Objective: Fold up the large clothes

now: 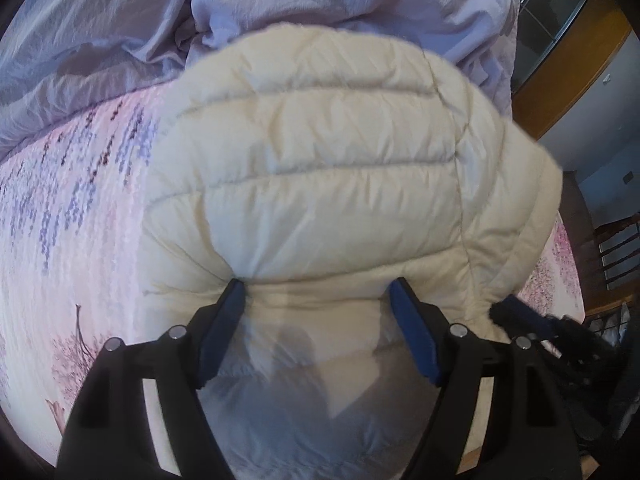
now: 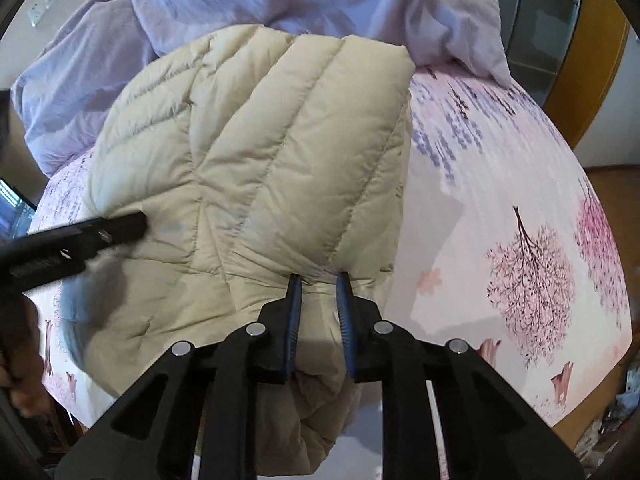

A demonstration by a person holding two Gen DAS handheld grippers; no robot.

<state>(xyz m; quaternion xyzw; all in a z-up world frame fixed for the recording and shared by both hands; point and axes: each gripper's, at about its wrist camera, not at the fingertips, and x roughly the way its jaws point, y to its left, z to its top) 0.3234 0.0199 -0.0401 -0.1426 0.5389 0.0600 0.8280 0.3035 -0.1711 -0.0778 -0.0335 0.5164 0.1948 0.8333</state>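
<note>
Two grippers work the cream puffer jacket lying on the bed. Right gripper has its blue pads drawn close together, pinching a ridge of the jacket's near edge between them. Left gripper stands wide, its fingertips pressed into the padding with a broad bulge of fabric between them; whether it truly grips I cannot tell. Beneath the folded jacket spreads a pink sheet printed with blossom trees, and a crumpled lilac duvet is heaped just beyond it.
</note>
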